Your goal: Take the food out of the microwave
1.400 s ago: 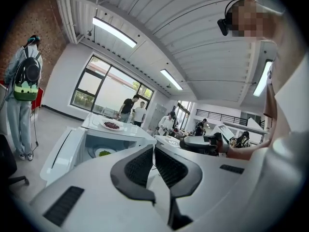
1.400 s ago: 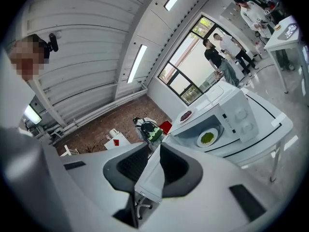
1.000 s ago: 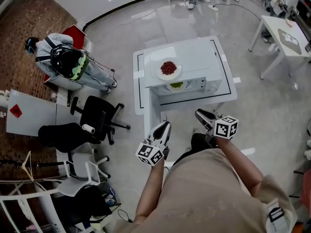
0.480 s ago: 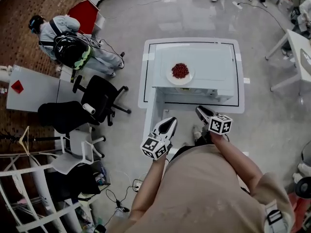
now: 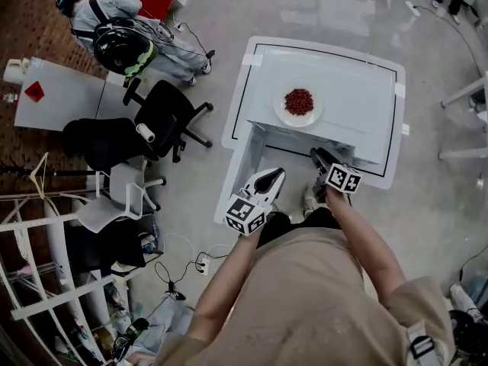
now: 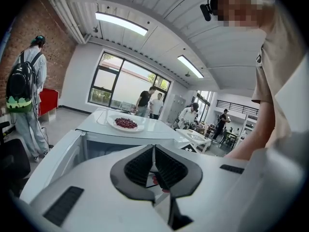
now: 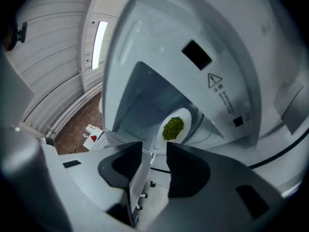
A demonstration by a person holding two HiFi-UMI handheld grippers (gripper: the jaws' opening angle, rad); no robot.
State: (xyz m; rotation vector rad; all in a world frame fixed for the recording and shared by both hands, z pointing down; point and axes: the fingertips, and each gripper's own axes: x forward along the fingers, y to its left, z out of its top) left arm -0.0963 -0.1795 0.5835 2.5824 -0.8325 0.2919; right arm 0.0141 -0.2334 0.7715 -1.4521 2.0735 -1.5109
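right gripper view into the open microwave (image 7: 145, 95): white plate of green food (image 7: 174, 128) lying on the cavity floor, well beyond the right gripper (image 7: 154, 149), jaws opening, apparently only the door's thin edge (image 7: 137, 178) between them, nothing gripped. left gripper (image 6: 153, 151) clenched tight on nothing. likely ceramic or glass: stiff, smooth, slippery under the pads, breakable, possibly hot, with loose greens ready to slide off. best pinched at the near rim, kept level, drawn out slowly. another plate of red food (image 5: 299, 102) already on top of the microwave
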